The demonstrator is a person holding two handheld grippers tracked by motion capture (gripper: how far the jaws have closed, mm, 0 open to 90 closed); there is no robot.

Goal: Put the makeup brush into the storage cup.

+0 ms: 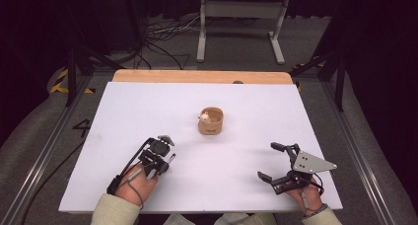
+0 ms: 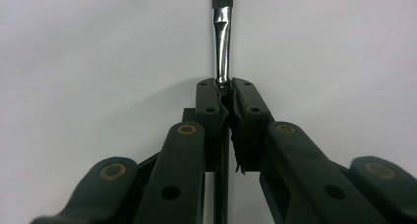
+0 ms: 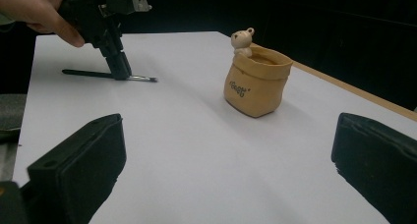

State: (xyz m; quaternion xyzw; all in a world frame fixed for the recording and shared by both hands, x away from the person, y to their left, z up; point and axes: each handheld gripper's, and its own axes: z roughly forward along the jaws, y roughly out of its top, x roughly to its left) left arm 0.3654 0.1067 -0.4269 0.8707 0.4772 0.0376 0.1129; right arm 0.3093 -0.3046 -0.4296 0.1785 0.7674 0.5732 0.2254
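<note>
On the table, the brush (image 2: pixel 222 42) lies clamped in the left gripper (image 2: pixel 225 94)

Left gripper (image 1: pixel 164 162) near tan pot (image 1: pixel 211 121), right gripper (image 1: pixel 268 161) well apart

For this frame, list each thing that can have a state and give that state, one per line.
Left hand-held gripper: shut on the paintbrush, pointing down at the table.
Paintbrush: lying flat on the white table, clamped near its metal ferrule, bristles free.
Right hand-held gripper: open, nothing between its jaws.
Tan pot: upright, apart from both grippers, a small bear figure on its rim.
</note>
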